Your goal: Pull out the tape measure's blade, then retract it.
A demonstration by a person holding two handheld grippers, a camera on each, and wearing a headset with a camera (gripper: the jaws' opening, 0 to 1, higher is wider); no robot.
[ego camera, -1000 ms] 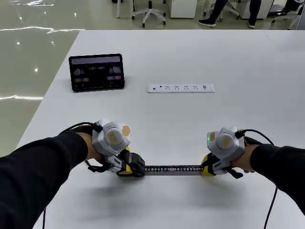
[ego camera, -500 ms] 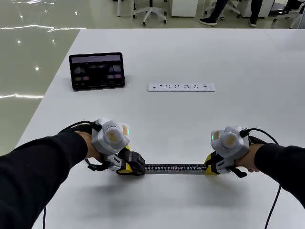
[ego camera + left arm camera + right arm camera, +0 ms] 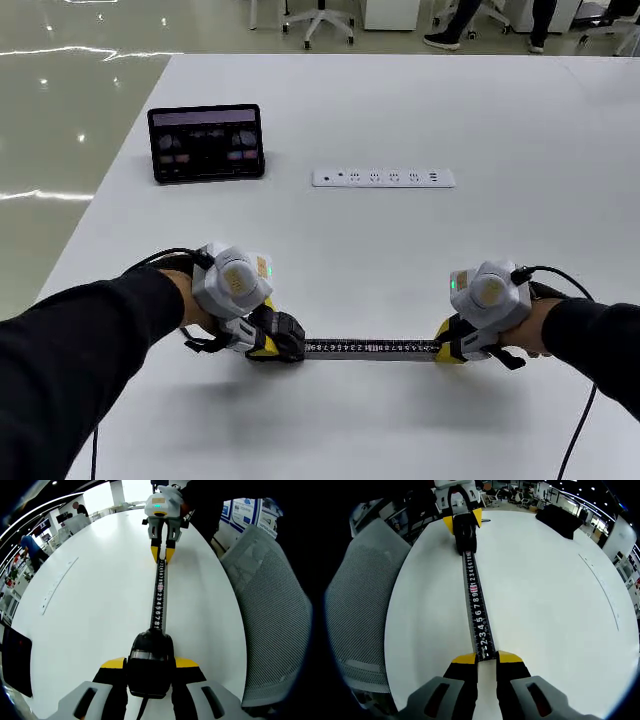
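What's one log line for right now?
left gripper: shut on tape measure case | right gripper: shut on blade end | blade: out, along table

On table (image 3: pixel 480 110): tape measure case (image 3: pixel 281 338) left, blade (image 3: pixel 370 348) extending right; tablet (image 3: pixel 206 142), power strip (image 3: pixel 383 178) behind.

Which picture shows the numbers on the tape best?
The right gripper view: the blade runs up the middle, numbers large and readable. The left gripper view shows smaller numbers; the head view, tiny marks.
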